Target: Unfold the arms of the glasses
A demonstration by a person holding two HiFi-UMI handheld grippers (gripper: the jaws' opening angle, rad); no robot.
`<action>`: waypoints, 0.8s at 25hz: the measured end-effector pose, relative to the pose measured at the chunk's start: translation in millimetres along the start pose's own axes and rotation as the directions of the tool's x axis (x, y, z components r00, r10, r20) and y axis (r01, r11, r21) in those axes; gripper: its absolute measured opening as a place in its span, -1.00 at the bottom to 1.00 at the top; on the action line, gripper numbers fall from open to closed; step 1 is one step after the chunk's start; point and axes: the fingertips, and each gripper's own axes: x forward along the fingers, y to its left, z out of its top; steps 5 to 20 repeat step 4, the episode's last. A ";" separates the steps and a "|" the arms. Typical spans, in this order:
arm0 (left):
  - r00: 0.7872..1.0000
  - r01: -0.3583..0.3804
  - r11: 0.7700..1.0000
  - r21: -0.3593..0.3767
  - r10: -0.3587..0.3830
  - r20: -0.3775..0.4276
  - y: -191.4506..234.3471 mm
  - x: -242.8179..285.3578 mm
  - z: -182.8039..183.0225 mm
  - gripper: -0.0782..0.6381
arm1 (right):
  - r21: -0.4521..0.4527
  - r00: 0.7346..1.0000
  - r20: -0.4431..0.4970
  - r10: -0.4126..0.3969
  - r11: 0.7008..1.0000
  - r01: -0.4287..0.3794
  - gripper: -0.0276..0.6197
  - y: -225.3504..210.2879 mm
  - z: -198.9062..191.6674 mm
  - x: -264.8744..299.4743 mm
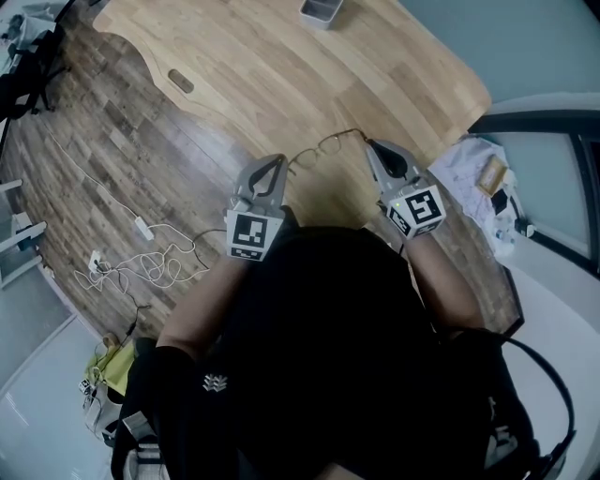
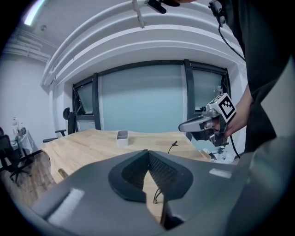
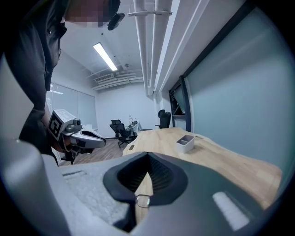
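Thin wire-rimmed glasses (image 1: 323, 145) hang just above the near edge of the wooden table (image 1: 309, 66), stretched between my two grippers. My left gripper (image 1: 278, 161) is shut on their left end; in the left gripper view a thin wire of the glasses (image 2: 156, 193) shows under the closed jaws, and one dark-tipped arm (image 2: 174, 146) sticks up beyond. My right gripper (image 1: 369, 143) is shut on their right end, with a lens rim (image 3: 143, 200) showing right at its closed jaws. Each gripper sees the other: the right gripper (image 2: 203, 125), the left gripper (image 3: 78, 136).
A small grey tray (image 1: 321, 11) stands at the table's far side. White cables (image 1: 141, 253) lie on the wood floor to the left. Cloth and small items (image 1: 483, 173) sit at the right by a glass wall. Office chairs (image 3: 120, 129) stand beyond the table.
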 end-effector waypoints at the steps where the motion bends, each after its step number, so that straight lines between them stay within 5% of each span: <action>1: 1.000 -0.003 1.000 -0.002 0.003 -0.003 -1.2 -0.8 0.0 -0.77 | 0.002 1.000 -0.001 0.002 1.000 -0.002 -0.91 0.1 -1.2 -1.1; 20: 1.000 -0.012 1.000 -0.007 0.011 -0.009 -5.3 -3.5 1.1 -0.77 | 0.004 1.000 -0.004 0.008 1.000 -0.008 -0.91 -0.3 -3.6 -5.2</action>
